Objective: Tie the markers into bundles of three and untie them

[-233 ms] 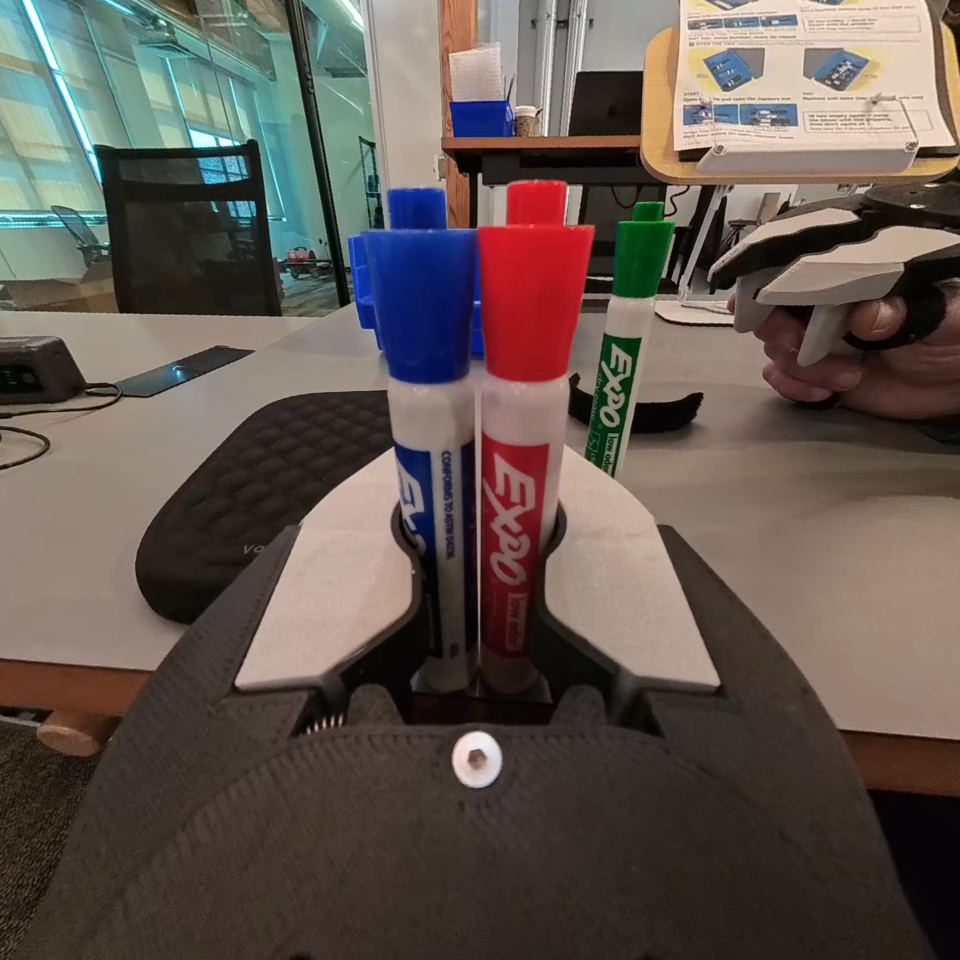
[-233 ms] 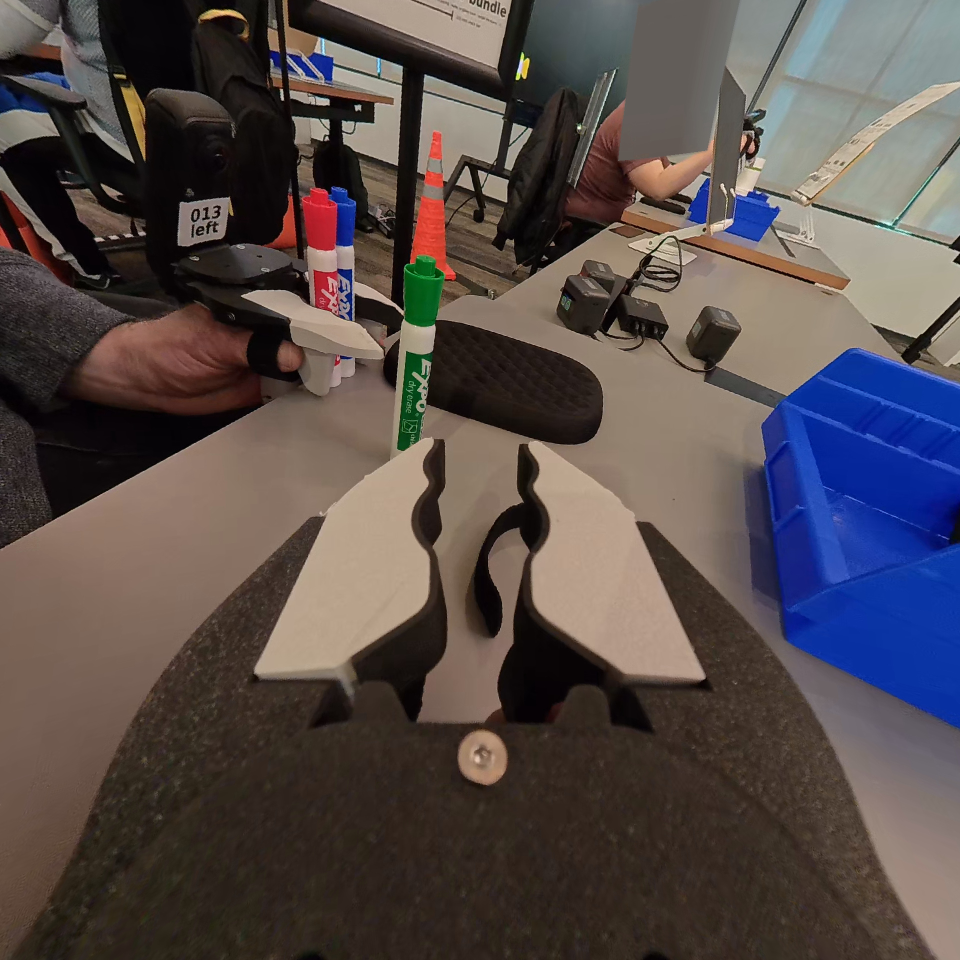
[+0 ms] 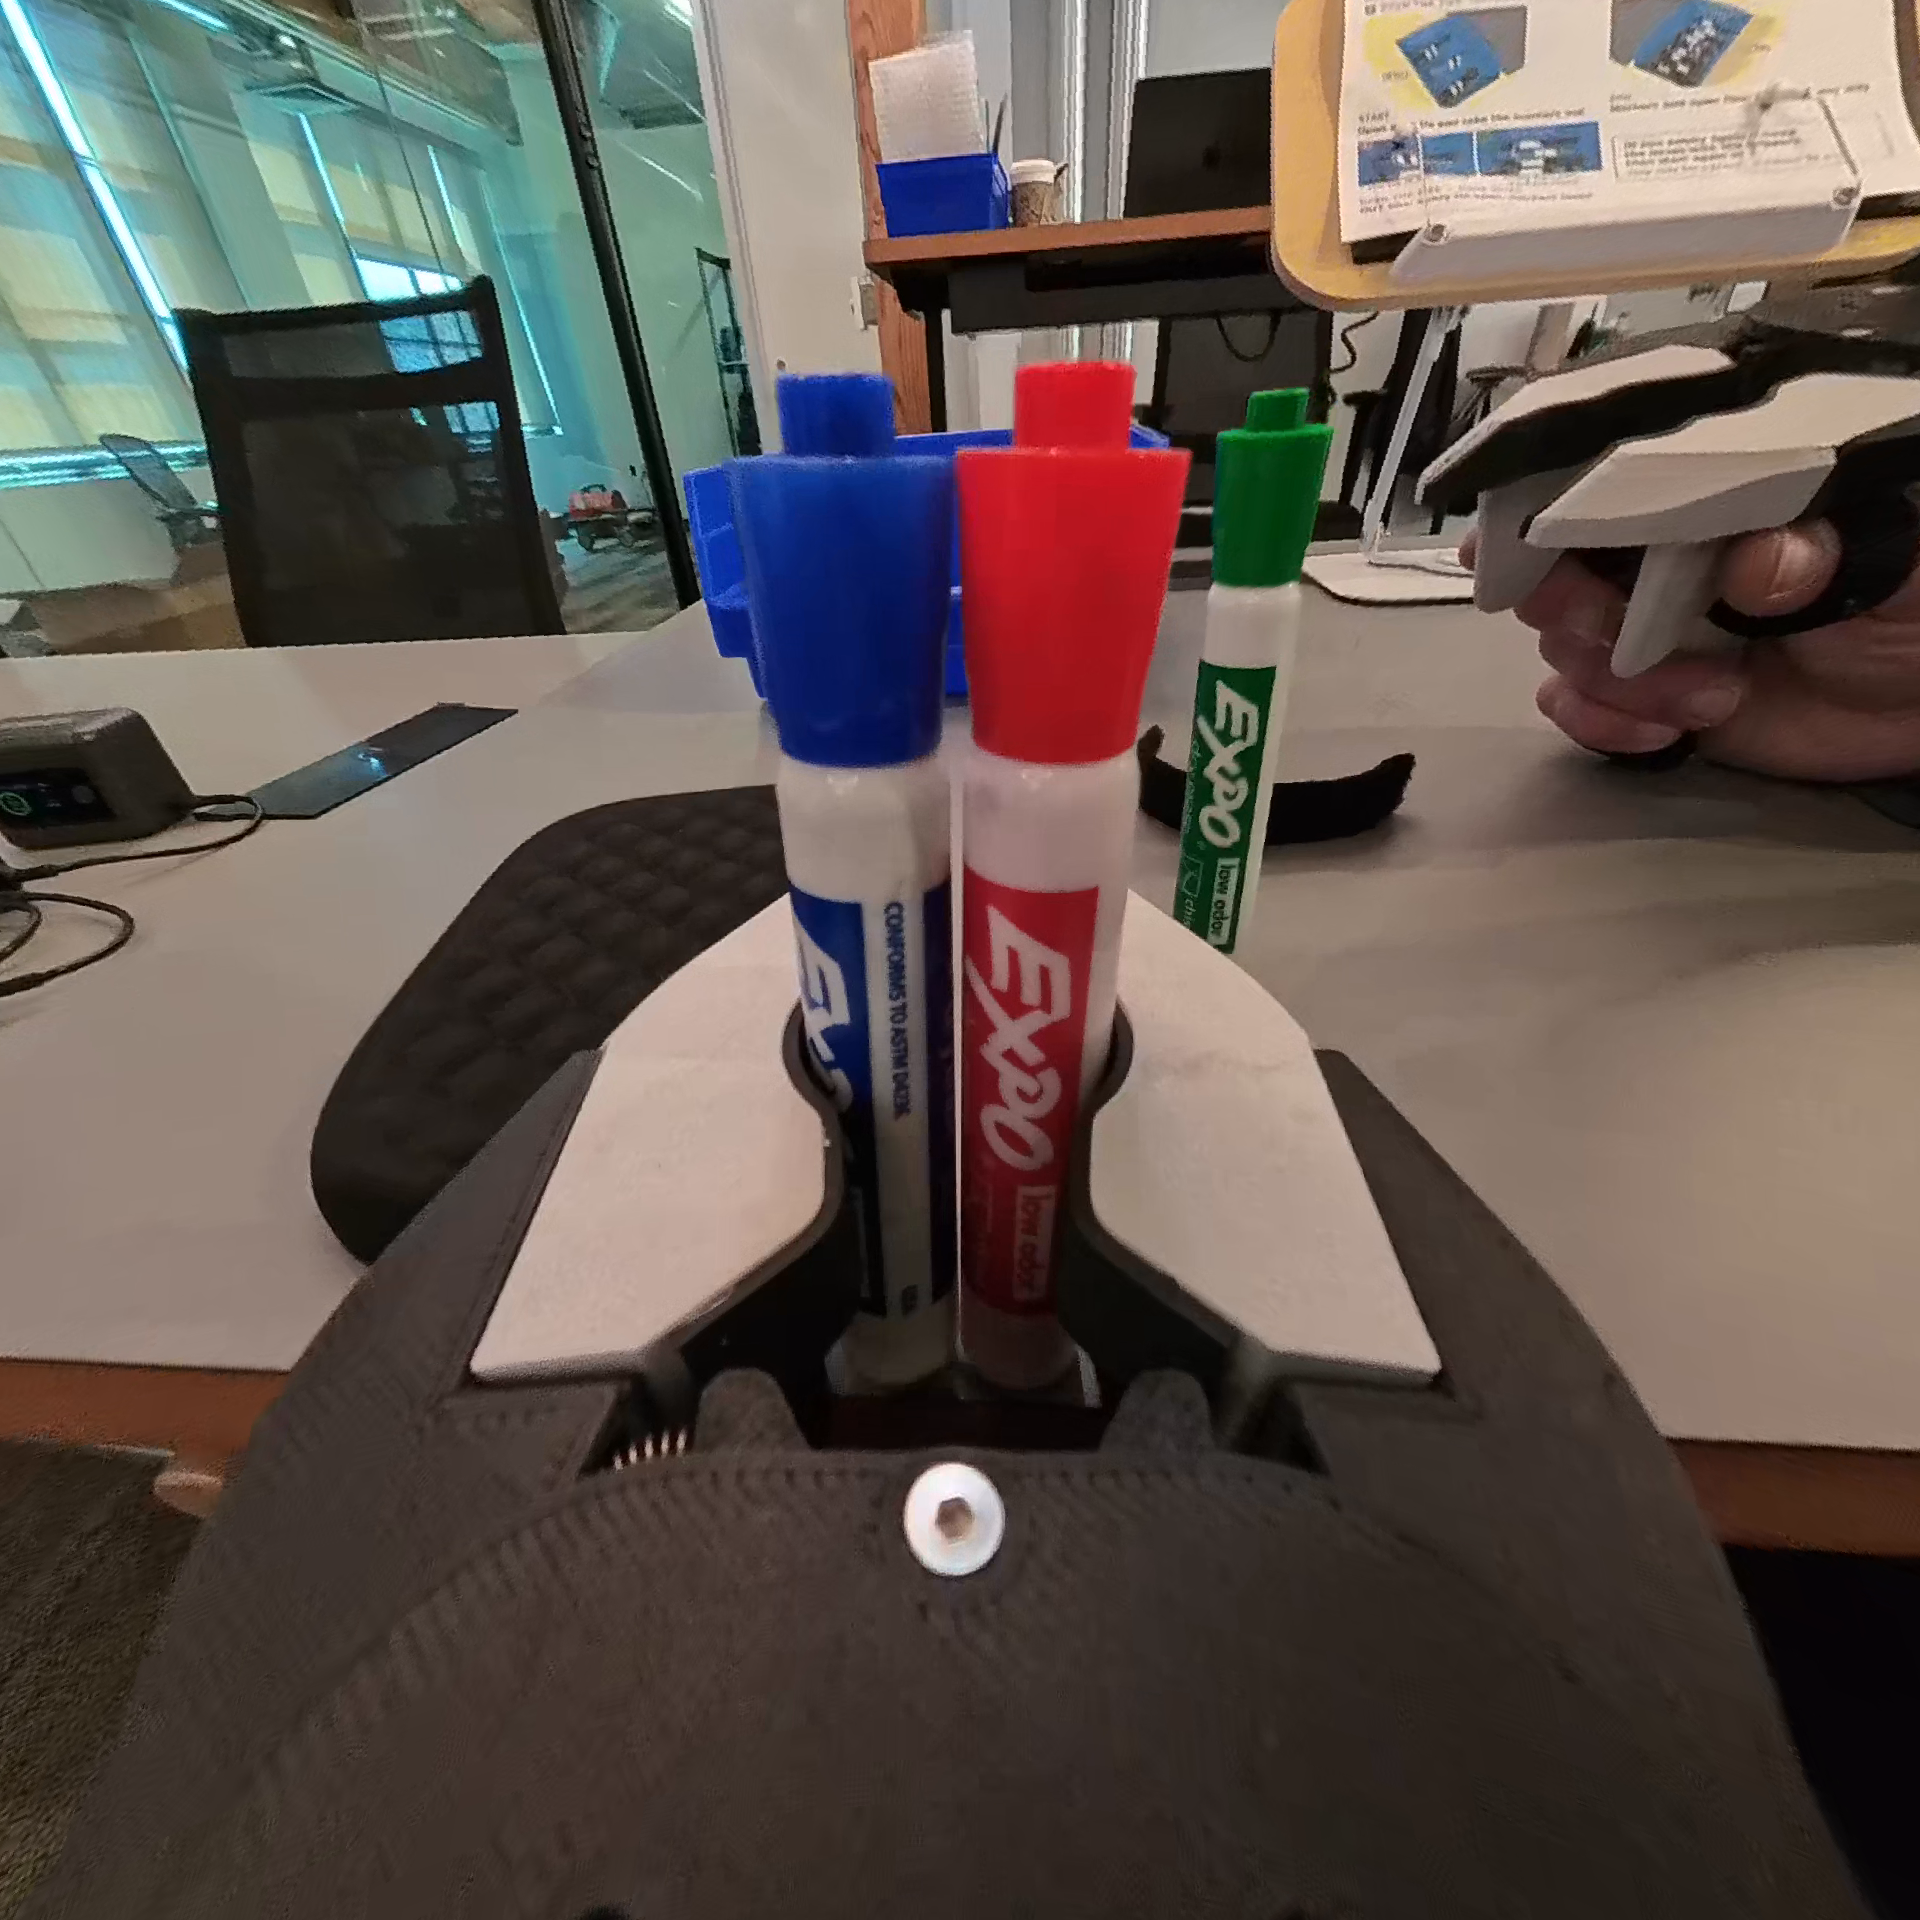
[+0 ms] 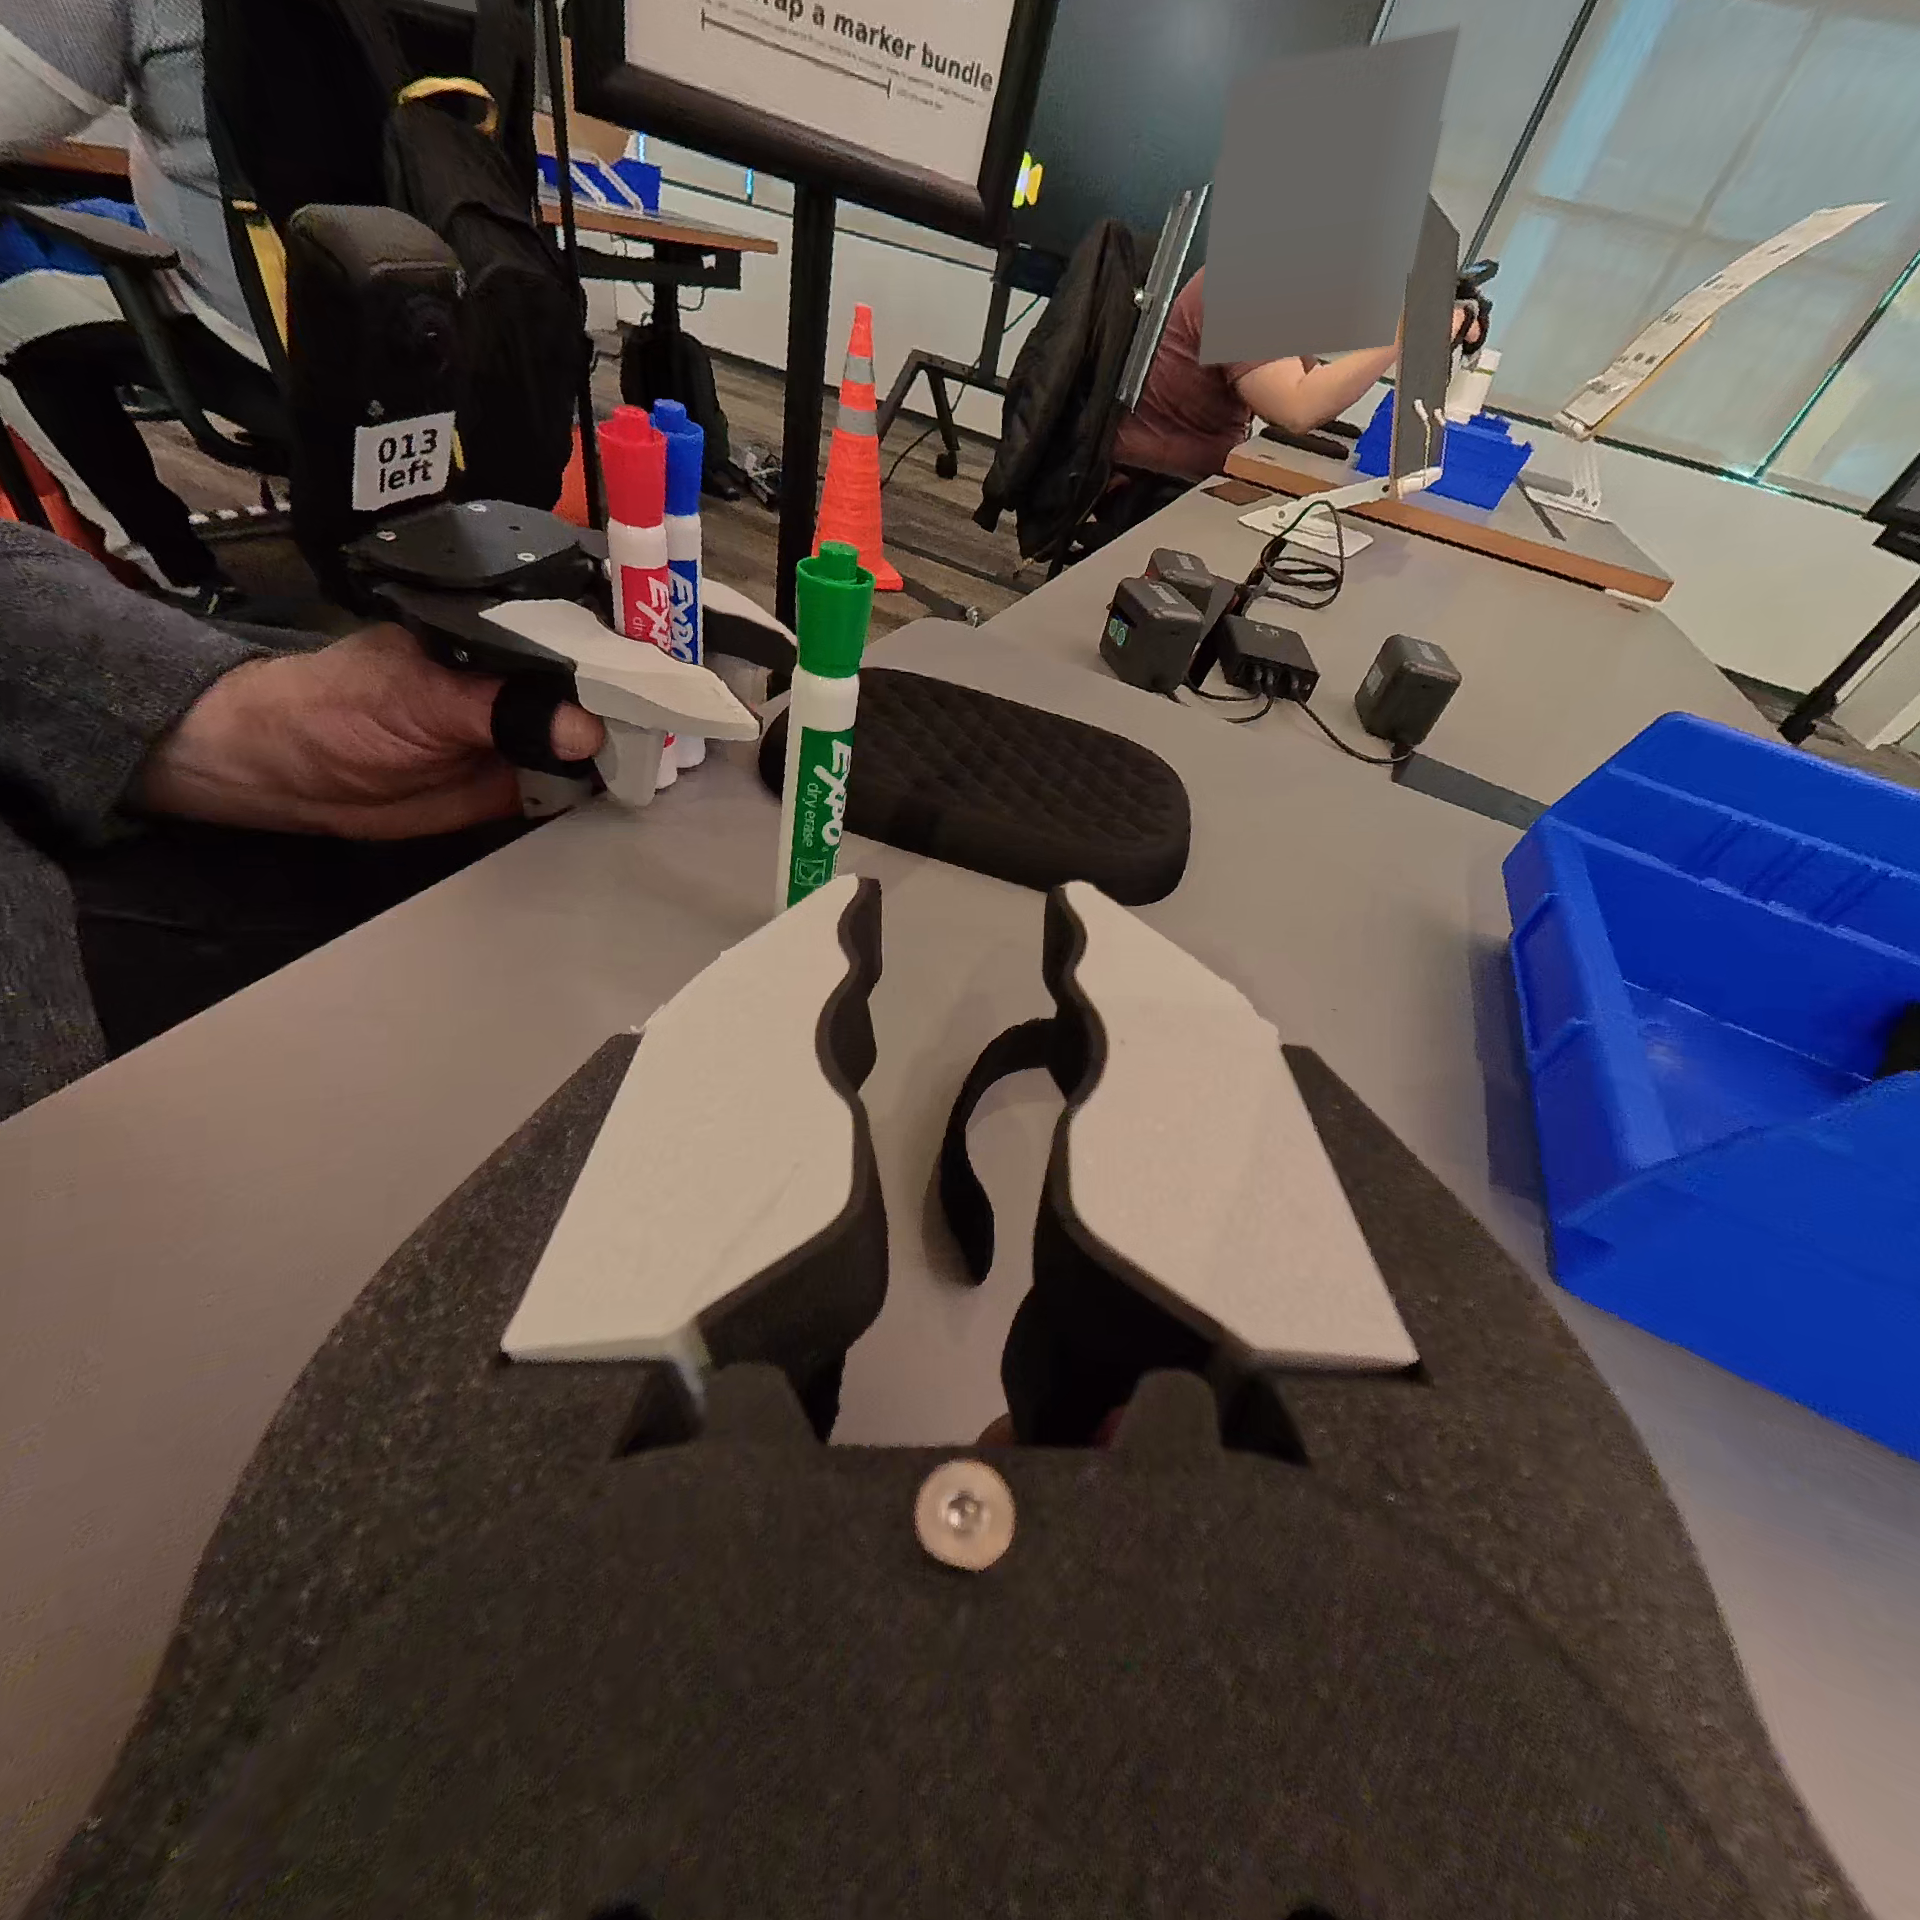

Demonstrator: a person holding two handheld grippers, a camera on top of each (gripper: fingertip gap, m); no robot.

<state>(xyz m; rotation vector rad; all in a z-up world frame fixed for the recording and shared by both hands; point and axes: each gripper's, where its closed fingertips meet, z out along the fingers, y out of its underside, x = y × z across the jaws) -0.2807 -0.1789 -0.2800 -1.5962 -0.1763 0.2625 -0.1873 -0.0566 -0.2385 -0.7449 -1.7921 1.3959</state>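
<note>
Gathering step: left tongs (image 3: 951, 1039) clamp blue marker (image 3: 852, 831) and red marker (image 3: 1049, 831); right tongs (image 4: 961, 914) gape empty over the strap (image 4: 971, 1143), beside the green marker (image 4: 821, 727), which needs grasping next.

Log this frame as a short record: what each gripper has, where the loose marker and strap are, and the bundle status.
left gripper: shut on upright blue-capped marker and red-capped marker
right gripper: open, empty, above black fabric strap
green-capped marker: standing alone on grey table
blue plastic bin: on the table, right of the right gripper
bundle: not tied; strap lies loose
</note>
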